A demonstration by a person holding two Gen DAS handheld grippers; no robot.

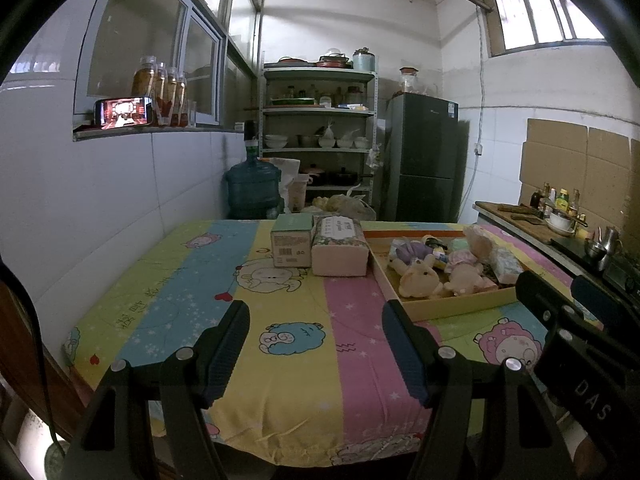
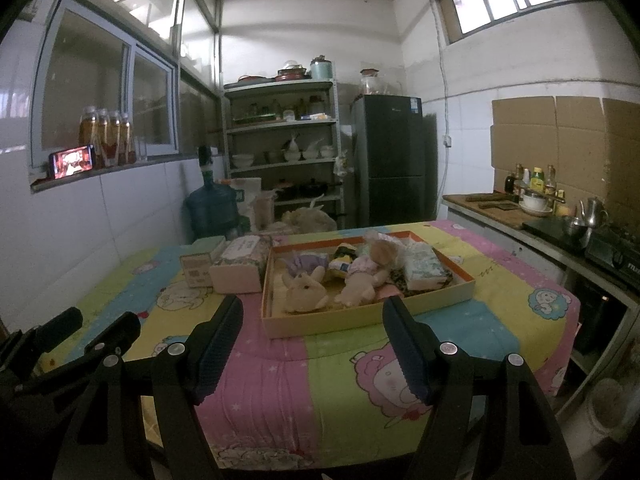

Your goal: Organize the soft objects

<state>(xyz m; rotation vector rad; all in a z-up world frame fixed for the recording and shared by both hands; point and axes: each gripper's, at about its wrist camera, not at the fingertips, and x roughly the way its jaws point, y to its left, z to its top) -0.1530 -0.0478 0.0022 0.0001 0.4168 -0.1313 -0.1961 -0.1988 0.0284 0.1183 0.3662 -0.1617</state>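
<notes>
A shallow cardboard tray (image 2: 360,316) sits on the table with its cartoon-print cloth (image 2: 280,380). In it lie several soft toys: a beige rabbit (image 2: 304,290), a plush in a pink dress (image 2: 362,280), a purple-dressed doll (image 2: 304,262) and a soft tissue pack (image 2: 422,268). The tray also shows in the left wrist view (image 1: 460,306), at the right. My left gripper (image 1: 316,316) is open and empty above the cloth, left of the tray. My right gripper (image 2: 312,312) is open and empty just before the tray's near wall.
A pink tissue pack (image 1: 340,252) and a green box (image 1: 291,242) stand left of the tray. White tiled wall runs along the left. A counter (image 2: 560,232) with bottles, bowls and a stove is on the right. A water jug (image 1: 252,192), shelves and a fridge stand behind.
</notes>
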